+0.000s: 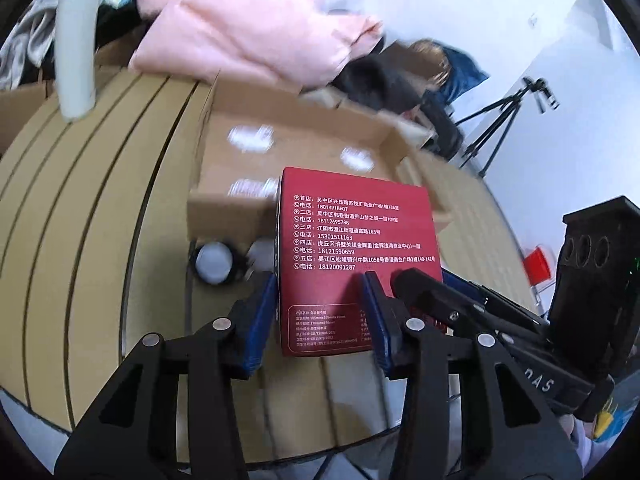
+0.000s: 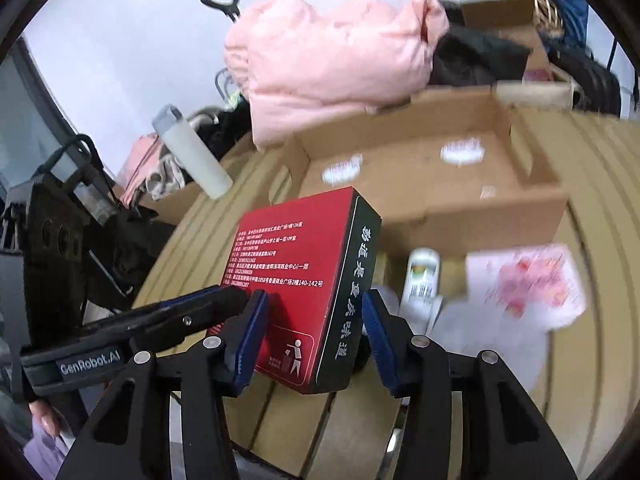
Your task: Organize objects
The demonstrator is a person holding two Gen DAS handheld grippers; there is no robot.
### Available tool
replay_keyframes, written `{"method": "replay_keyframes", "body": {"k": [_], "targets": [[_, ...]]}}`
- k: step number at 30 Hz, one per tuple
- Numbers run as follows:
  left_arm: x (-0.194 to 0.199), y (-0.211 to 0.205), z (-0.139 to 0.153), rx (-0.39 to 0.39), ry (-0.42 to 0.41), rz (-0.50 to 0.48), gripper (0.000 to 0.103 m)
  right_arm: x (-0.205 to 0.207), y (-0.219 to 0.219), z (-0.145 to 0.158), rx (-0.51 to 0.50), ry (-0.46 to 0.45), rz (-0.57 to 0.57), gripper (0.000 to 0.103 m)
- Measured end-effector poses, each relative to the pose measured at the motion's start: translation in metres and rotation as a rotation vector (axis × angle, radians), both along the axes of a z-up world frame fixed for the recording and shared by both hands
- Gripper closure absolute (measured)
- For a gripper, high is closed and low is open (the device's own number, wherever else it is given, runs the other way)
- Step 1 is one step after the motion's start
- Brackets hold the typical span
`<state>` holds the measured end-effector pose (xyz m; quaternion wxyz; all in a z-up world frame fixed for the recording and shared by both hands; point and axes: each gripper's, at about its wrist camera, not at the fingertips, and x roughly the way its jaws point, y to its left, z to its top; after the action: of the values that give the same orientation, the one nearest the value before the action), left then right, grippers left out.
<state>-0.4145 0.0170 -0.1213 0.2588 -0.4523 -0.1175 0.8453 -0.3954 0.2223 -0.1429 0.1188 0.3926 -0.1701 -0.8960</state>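
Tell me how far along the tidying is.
Done: the cardboard tray already holds a few blurred white items. In hand: the red box sits between the left gripper and right gripper; which one grips is unclear. Left: a white bottle, a pink-printed packet and a tall white cylinder are on the table.

Red box tilted above table
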Motion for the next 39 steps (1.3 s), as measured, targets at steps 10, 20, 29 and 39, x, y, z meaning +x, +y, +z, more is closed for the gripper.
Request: {"method": "replay_keyframes", "body": {"k": [10,20,29,39], "targets": [[-0.121,0.003,0.032,0.019,-0.064,0.037,0.064,-0.125,0.012,0.052,-0.015,-0.057,0.05,0.051],[-0.215,0.008,-0.02,-0.191,-0.104,0.14,0.065,-0.248,-0.002,-0.018,-0.016,-0.233,0.021,0.051],[-0.17,0.001,0.031,-0.197,0.039,0.136,0.032,-0.225,0.01,-0.003,0.03,-0.2,-0.001,0.02],[-0.018,-0.019,0.146,-0.41,0.211,0.159,0.002,-0.09,0.04,0.12,0.109,-0.049,0.076,0.02]]}}
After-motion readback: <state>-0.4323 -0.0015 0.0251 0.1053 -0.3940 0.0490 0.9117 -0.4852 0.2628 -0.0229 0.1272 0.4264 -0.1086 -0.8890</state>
